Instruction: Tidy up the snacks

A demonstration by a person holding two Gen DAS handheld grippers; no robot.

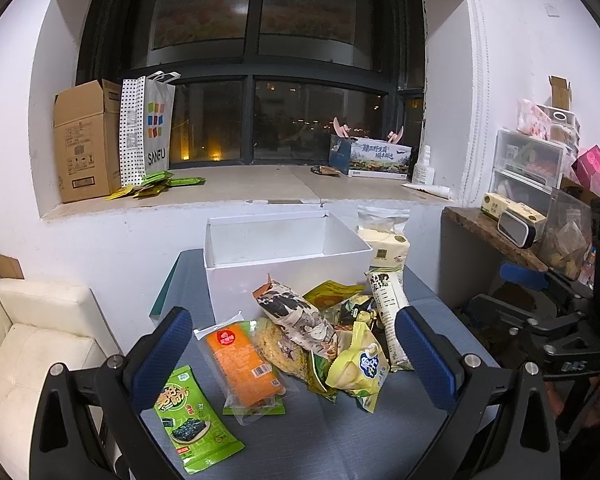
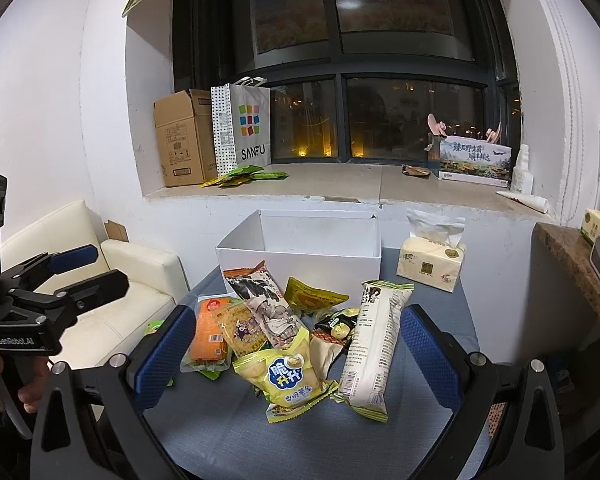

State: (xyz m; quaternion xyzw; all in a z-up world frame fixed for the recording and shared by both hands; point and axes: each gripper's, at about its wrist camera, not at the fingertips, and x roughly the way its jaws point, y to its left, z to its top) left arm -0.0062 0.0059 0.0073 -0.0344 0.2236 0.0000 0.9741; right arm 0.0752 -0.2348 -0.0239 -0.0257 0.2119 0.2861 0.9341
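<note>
A pile of snack packets lies on the blue-grey table (image 1: pixel 340 440) in front of an empty white box (image 1: pixel 284 256) (image 2: pixel 300 252). The pile holds a green seaweed packet (image 1: pixel 192 416), an orange packet (image 1: pixel 244 364) (image 2: pixel 210 332), a brown printed bag (image 1: pixel 296 316) (image 2: pixel 268 308), a yellow chip bag (image 1: pixel 360 364) (image 2: pixel 284 376) and a long white packet (image 1: pixel 392 316) (image 2: pixel 374 344). My left gripper (image 1: pixel 296 360) is open and empty above the pile's near side. My right gripper (image 2: pixel 296 360) is open and empty, too.
A tissue pack (image 1: pixel 384 248) (image 2: pixel 432 264) stands right of the box. A windowsill behind holds a cardboard box (image 1: pixel 88 140), a paper bag (image 1: pixel 148 128) and a printed carton (image 1: pixel 376 156). A white sofa (image 2: pixel 100 292) is at the left, a cluttered shelf (image 1: pixel 520 224) at the right.
</note>
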